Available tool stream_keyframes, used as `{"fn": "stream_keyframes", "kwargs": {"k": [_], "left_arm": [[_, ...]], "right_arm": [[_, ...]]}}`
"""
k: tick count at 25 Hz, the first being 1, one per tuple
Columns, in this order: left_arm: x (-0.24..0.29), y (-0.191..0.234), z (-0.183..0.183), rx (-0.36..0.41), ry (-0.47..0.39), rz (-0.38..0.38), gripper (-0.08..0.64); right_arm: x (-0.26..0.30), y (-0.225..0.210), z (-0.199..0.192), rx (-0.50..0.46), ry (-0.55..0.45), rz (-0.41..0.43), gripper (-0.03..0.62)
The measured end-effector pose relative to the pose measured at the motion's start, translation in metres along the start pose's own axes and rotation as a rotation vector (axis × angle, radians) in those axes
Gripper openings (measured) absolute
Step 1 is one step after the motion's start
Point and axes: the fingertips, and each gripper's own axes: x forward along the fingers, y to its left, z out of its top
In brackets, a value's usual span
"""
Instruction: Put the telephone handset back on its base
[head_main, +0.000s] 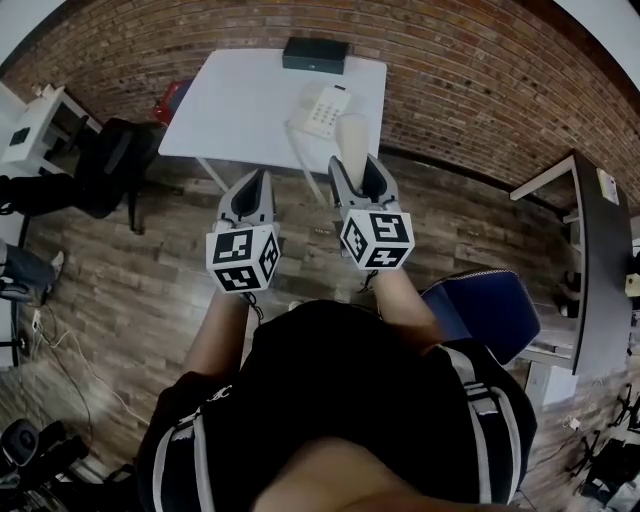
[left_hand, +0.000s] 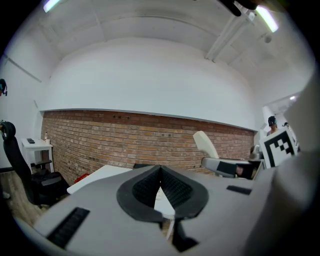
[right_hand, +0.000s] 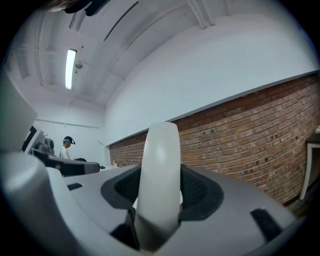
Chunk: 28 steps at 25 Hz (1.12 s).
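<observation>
Head view: the right gripper is clenched on the pale handset, which stands up out of its jaws. The handset's far tip shows at the near edge of the white table, just short of the telephone base and not touching it. The base lies toward the table's right side with its cradle empty. A black box sits at the table's far edge against the brick wall. The left gripper is level with the right one, to its left, over the wooden floor. A black office chair stands left of the table and a blue chair is near on the right.

Left gripper view: the jaws are closed, the dark pads meeting at their tips with nothing between them. Past them lie the white table top and the brick wall. At the right, the handset slants up out of the right gripper.

Right gripper view: the handset fills the gap between the jaws, upright, with both pads pressed against its sides. The brick wall runs off to the right, and a person stands far off at the left.
</observation>
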Motion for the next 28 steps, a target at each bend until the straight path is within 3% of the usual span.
{"fn": "stream_keyframes", "kwargs": {"k": [17,28], "left_arm": [[-0.018,0.061,-0.013,-0.025,-0.005,-0.023,0.002],[0.011,0.08,-0.015,-0.003,0.001,-0.038,0.002]], "right_arm": [[0.02,0.056,-0.007,-0.04,-0.009,-0.019,0.204],[0.056,0.047,-0.014,-0.015,-0.011,-0.043,0.204]]}}
